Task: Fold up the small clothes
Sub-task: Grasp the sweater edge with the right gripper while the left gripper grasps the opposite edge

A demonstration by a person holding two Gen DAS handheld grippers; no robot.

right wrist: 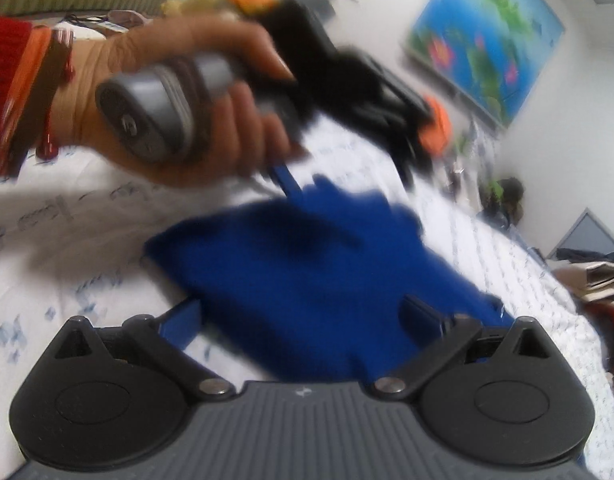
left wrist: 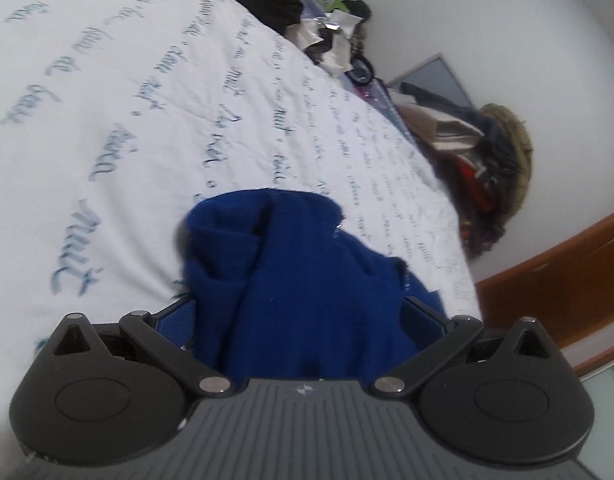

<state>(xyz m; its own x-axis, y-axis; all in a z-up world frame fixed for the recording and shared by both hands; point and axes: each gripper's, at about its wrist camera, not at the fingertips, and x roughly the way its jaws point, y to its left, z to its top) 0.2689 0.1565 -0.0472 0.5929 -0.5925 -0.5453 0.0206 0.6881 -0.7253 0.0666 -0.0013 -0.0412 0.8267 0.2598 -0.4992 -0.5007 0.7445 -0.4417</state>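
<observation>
— Blue knit cloth (left wrist: 307,280) fills the foreground, bunched right up against our left gripper (left wrist: 303,312). We see its blue fingers (left wrist: 179,316) standing wide on either side of the heap, so we judge nothing is pinched there.

— And under it all, the biggest thing in shot: the white bedspread (left wrist: 127,100) with its script print. The garment lies on it, near the bed's edge, crumpled rather than flat.

— Over to our right gripper (right wrist: 303,312): fingers (right wrist: 183,324) spread wide too, the cloth lying between and over them. Heavy blur, so we cannot tell whether it grips any fabric.

— Above it a hand (right wrist: 179,92) carries the other tool, a red sleeve (right wrist: 3,92) at the wrist.

— Smaller bits: a clutter of clothes (left wrist: 483,168) past the bed's far edge, a flower picture (right wrist: 487,40) on the wall.

— We're early on, we reckon: gathering and laying out, no fold made yet. Next we need two corners found, pinched, and the piece drawn flat.
</observation>
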